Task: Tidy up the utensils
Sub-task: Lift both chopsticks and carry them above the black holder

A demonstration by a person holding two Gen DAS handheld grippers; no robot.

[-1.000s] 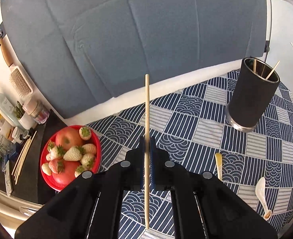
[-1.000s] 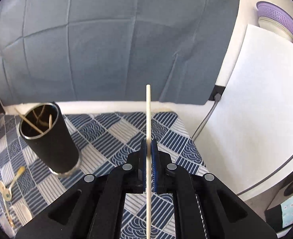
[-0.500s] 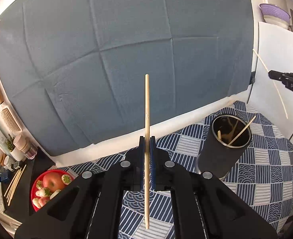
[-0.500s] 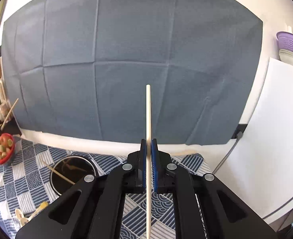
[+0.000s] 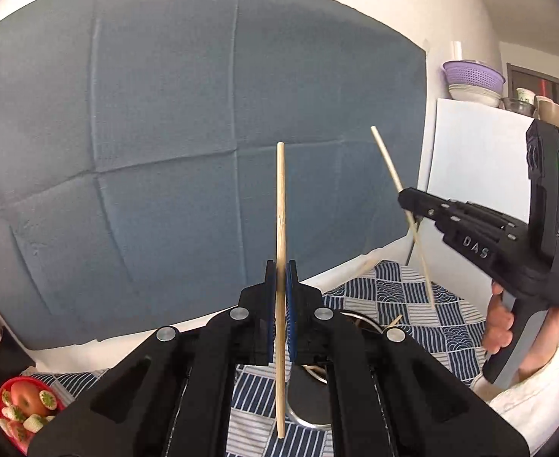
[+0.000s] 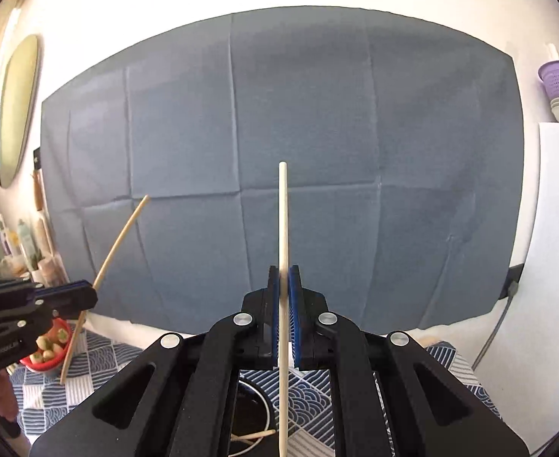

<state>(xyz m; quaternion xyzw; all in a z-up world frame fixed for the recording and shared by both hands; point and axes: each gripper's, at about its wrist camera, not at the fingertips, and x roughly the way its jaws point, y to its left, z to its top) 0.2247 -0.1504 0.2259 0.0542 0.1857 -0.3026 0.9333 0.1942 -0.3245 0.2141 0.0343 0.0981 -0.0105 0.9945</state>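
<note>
Now both grippers aloft over the checked cloth (image 5: pixel 412 297). Left gripper (image 5: pixel 280 293) clamped tight on one upright chopstick (image 5: pixel 280 205); right gripper (image 6: pixel 284 297) clamped tight on a paler chopstick (image 6: pixel 283 221). Black holder (image 5: pixel 309 396) directly beneath, on the cloth toward its back edge, more sticks inside. Red fruit bowl (image 5: pixel 1 400) at far left.
</note>
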